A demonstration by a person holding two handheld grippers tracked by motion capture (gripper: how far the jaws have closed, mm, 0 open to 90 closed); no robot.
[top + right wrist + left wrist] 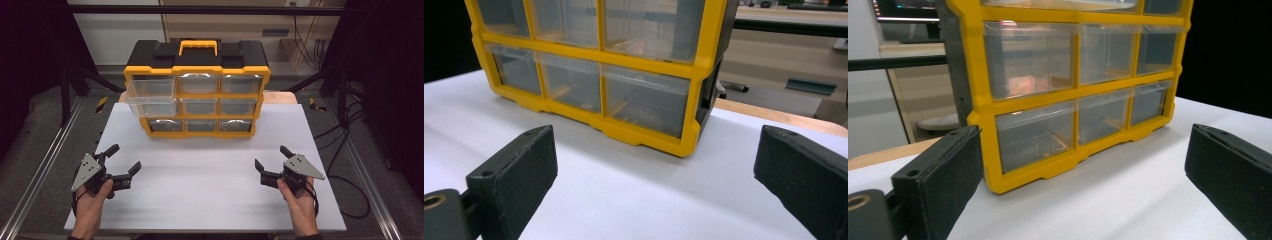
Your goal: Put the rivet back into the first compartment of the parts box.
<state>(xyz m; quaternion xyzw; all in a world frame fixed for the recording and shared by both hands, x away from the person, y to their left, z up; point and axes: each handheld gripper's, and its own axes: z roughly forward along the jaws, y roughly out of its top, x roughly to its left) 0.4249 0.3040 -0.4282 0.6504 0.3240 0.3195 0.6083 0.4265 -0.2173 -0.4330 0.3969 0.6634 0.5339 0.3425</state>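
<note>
A yellow-and-black drawer cabinet (196, 89) with clear plastic drawers and a yellow handle stands at the back middle of the white tabletop (210, 195). One clear drawer (151, 97) in its left column is pulled out towards me. My left gripper (125, 157) is open and empty at the front left, held by a hand. My right gripper (271, 156) is open and empty at the front right. In the left gripper view the left gripper (1088, 162) faces the cabinet's (1073, 90) lower left corner. In the right gripper view the right gripper (654, 165) faces the cabinet's (614, 75) lower right corner.
A broad bare strip of white tabletop lies between the grippers and the cabinet. Metal rails (42, 165) run along both sides of the table. Black cables (345, 145) lie on the floor at the right. A wooden edge (784, 117) shows behind the white top.
</note>
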